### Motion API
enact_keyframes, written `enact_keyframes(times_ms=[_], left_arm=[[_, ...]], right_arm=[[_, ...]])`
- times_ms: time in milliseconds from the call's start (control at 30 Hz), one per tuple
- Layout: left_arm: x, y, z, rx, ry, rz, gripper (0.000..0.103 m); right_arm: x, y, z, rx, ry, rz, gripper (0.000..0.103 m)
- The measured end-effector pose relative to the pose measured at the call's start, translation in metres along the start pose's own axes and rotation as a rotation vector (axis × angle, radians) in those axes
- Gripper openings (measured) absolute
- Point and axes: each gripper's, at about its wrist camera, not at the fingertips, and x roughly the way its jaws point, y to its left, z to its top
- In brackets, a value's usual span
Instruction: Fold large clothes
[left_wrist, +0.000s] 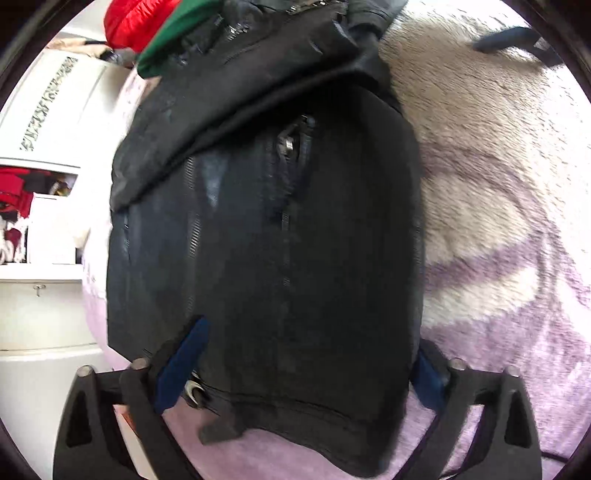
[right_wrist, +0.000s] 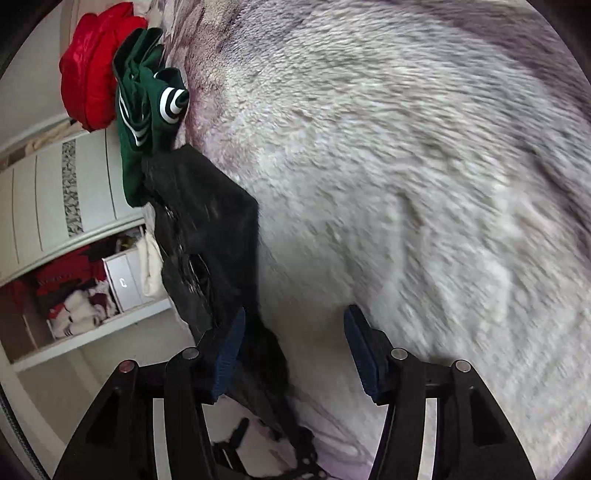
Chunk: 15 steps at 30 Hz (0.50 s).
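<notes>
While the black jacket (left_wrist: 266, 229) lies folded into a compact slab along the bed's (left_wrist: 498, 229) left edge, the left gripper (left_wrist: 299, 365) straddles its near end unclenched, the right gripper (right_wrist: 291, 354) hangs released beside it, and the fold looks nearly finished.

One black jacket (left_wrist: 266, 236) is seen on one fleece blanket (left_wrist: 498, 192). One red garment (right_wrist: 92, 62) and one green striped garment (right_wrist: 147, 107) are counted beside it. Two grippers are counted, left gripper (left_wrist: 306, 354) and right gripper (right_wrist: 291, 350). Possibly three zippers are made out, blurred.
</notes>
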Motion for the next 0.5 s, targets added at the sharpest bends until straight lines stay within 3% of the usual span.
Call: enact_keyframes(times_ms=[67, 167, 233, 267, 367, 433, 500], left_arm=[[0.005, 0.007, 0.001, -0.005, 0.008, -0.041, 0.057], [0.003, 0.004, 0.001, 0.028, -0.008, -0.06, 0.029], [-0.003, 0.0, 0.001, 0.047, -0.031, -0.038, 0.022], [-0.004, -0.004, -0.001, 0.043, -0.037, -0.035, 0.019], [-0.011, 0.008, 0.0, 0.004, -0.048, -0.061, 0.014], [-0.013, 0.022, 0.0, -0.025, -0.053, -0.087, 0.007], [-0.023, 0.039, 0.0, -0.062, -0.077, -0.103, 0.006]], right_arm=[[0.019, 0.003, 0.027, 0.024, 0.015, 0.059, 0.058], [0.064, 0.028, 0.036, 0.04, 0.056, 0.109, 0.058], [0.081, 0.044, 0.028, 0.039, 0.054, 0.104, 0.056], [0.087, 0.047, 0.028, 0.03, 0.057, 0.115, 0.035], [0.078, 0.048, 0.012, 0.028, 0.039, 0.092, 0.017], [0.076, 0.067, 0.005, 0.0, 0.017, 0.068, 0.013], [0.072, 0.095, -0.003, -0.041, 0.001, 0.037, 0.011]])
